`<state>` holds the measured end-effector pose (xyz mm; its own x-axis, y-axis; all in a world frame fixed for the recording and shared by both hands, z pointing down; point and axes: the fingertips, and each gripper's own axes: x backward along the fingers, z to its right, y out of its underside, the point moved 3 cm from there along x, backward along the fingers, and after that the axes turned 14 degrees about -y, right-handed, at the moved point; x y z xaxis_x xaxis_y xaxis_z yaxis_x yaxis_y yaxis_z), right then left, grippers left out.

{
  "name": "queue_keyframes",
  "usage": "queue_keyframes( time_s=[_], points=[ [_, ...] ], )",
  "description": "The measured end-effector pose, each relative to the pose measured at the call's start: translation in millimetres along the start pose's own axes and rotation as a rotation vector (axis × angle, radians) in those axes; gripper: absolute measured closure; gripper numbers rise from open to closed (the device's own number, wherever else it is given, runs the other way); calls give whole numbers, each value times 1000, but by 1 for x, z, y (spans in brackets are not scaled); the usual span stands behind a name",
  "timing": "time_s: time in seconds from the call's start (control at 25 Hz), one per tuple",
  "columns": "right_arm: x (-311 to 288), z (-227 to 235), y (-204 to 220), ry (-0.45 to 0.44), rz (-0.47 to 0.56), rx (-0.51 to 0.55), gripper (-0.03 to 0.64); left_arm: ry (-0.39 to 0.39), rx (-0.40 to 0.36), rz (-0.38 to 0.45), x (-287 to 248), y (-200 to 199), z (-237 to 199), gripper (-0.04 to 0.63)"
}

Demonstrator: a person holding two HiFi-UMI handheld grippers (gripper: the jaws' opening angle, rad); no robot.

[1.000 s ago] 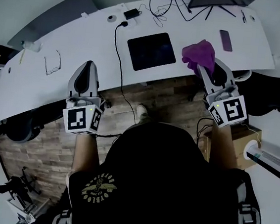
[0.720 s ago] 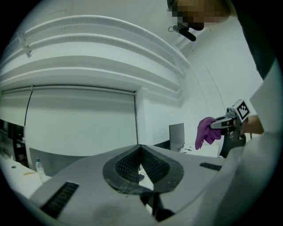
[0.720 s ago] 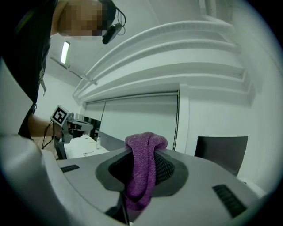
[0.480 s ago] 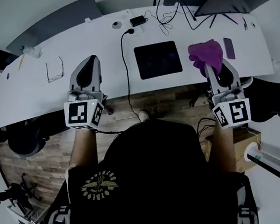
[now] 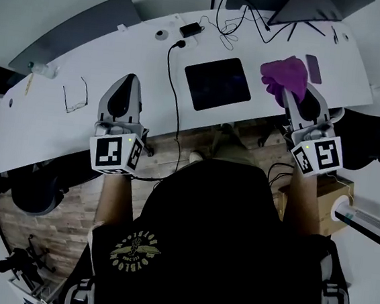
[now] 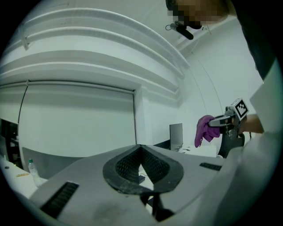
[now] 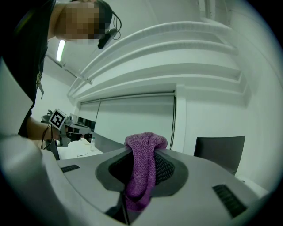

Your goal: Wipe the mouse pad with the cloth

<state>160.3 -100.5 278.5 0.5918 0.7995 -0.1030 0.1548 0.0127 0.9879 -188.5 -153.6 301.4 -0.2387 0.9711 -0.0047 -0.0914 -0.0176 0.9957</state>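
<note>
Mouse pad (image 5: 218, 83), dark, flat on white counter (image 5: 57, 134), its near edge close to the counter's front edge. Black cable (image 5: 172, 92) runs just left of it. Purple cloth (image 5: 286, 76) pinched in right gripper (image 5: 292, 92), jaws clamped on it, raised just right of the pad. Left gripper (image 5: 127, 81) jaws pressed together, empty, over the front edge, well left of the pad. Glasses (image 5: 74, 99) further left.

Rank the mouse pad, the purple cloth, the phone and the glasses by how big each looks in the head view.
1. mouse pad
2. purple cloth, though it is held aloft, so nearness to the camera may inflate it
3. phone and glasses: these look about alike, so they are not ranked against each other
</note>
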Motion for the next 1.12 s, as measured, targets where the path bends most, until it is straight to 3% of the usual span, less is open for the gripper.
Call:
queue_keyframes(
  time_s=[0.32, 1.12],
  points=[
    [-24, 6, -4, -53, 5, 12, 531, -49, 21, -5, -2, 4, -11, 594],
    [-91, 32, 37, -232, -67, -43, 531, -113, 16, -83, -37, 34, -2, 594]
  ],
)
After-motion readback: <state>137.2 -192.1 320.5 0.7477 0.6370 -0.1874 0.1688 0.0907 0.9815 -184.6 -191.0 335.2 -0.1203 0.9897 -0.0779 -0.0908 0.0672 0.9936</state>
